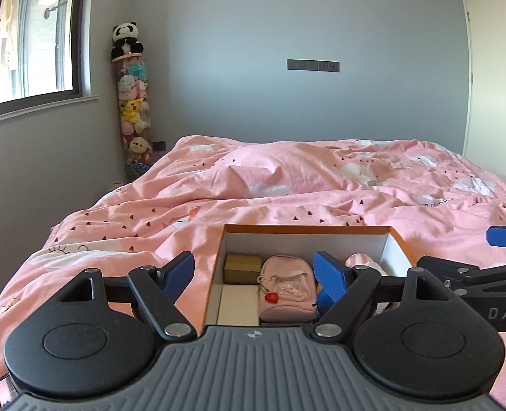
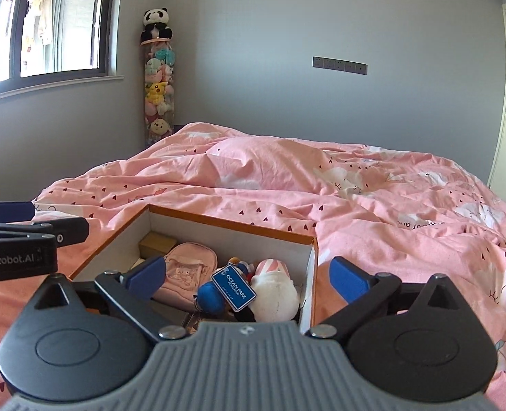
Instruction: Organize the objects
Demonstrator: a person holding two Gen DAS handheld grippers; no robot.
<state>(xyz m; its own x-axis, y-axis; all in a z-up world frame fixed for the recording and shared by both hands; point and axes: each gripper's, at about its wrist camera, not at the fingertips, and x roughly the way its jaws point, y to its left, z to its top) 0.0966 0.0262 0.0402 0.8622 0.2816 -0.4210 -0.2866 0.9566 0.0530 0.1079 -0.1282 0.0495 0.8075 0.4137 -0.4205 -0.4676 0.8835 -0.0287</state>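
Observation:
An orange-rimmed cardboard box (image 1: 308, 228) (image 2: 232, 223) lies open on the pink bed. Inside it are a small pink backpack (image 1: 287, 289) (image 2: 188, 272), a tan box (image 1: 242, 267) (image 2: 157, 243), a white flat box (image 1: 237, 303), a blue plush with an Ocean Park tag (image 2: 234, 291) and a white-and-pink plush (image 2: 275, 291) (image 1: 361, 261). My left gripper (image 1: 256, 275) hangs over the box's near end, open, nothing between its blue pads. My right gripper (image 2: 249, 279) is open above the plush toys, gripping nothing. Each gripper shows at the edge of the other's view.
The pink duvet (image 1: 287, 185) (image 2: 356, 198) covers the whole bed, with a bump at its middle. A clear tube of plush toys topped by a panda (image 1: 128, 37) (image 2: 157, 24) stands in the far corner. A window (image 1: 30, 34) is at left, a door (image 1: 496, 78) at right.

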